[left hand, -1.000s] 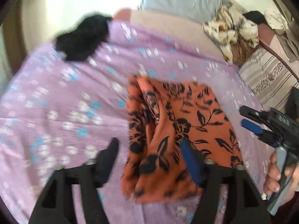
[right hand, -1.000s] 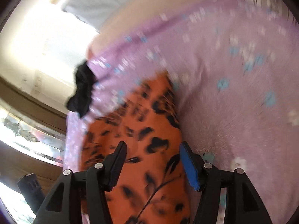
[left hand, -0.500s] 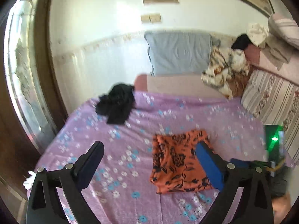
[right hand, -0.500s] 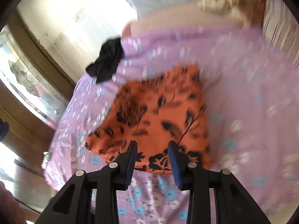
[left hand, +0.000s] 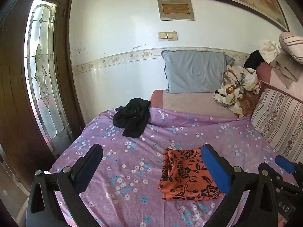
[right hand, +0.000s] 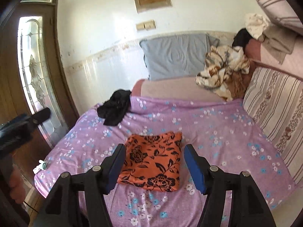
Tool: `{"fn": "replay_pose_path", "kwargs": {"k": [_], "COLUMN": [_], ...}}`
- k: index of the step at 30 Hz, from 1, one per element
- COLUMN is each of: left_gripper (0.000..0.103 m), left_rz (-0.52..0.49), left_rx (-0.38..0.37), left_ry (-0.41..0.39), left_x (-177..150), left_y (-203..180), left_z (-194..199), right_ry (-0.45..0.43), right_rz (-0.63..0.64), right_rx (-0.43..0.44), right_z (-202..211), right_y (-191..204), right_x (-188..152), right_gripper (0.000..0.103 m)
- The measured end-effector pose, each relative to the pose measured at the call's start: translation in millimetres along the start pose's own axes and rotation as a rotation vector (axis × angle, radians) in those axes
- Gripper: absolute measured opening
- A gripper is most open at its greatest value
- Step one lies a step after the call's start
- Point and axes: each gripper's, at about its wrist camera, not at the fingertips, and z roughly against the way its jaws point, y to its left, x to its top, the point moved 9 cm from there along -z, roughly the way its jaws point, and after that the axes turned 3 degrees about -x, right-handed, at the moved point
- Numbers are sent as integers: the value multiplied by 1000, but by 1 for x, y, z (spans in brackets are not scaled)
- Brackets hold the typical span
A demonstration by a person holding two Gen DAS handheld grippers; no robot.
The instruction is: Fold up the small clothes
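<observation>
- The orange cloth with black flower print (right hand: 151, 162) is seen lying folded into a neat rectangle on the lilac bedspread with small blue and white flowers (right hand: 217, 124), near the foot of the bed and touched by nothing.
- The right gripper (right hand: 154, 167) is held above it with nothing clasped; its jaws have just been opening, and no cloth is caught between them.
- The left gripper (left hand: 151, 167) is spread to its widest, its jaws having just been parted further, and it too is carrying nothing.
- This piece is judged finished, so a next garment is probably to be fetched.
- A crumpled black garment (left hand: 132, 117) is spotted at the far left edge of the bedspread, well apart from the orange one.
- For a clean pickup, that heap is best taken at one outer edge and not in its bunched middle, so it can be shaken flat.
- It should be laid on bare bedspread beside the folded piece, so the finished fold is not dragged open.
- Further back, a grey-blue pillow (left hand: 195, 71) is leaning against the wall.
</observation>
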Motion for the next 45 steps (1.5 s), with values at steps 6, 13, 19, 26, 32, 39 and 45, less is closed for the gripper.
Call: {"fn": "replay_pose_path", "kwargs": {"k": [6,13,19,26,32,39,45], "left_gripper": [103,103,103,103,103,103,103], "left_rz": [-14,-48,-64,-70,-68,-62,-32], "left_rx": [31,20,6,-3,-11,-39,-115], "left_ry": [-26,-31,-34,-37,-44,-35,-35], "left_x": [6,6,6,6,7,6,10], "left_y": [-2,-16,-24,-27,-27,-28,-33], "left_z": [6,6,7,7,8,5,-7], "right_ry": [-42,-35,-41,-53,-63,-63,-48], "right_rz": [30,29,33,38,49,58,81], "right_rx": [-2,4,6,6,2,-1,-23], "right_z": [7,2,1,1,3,0,-11], "right_y": [7,5,4,4,7,10,7], "right_x": [-1,-8,-11,-10,-8,-8,-9], "right_gripper": [68,68,68,68,68,68,68]}}
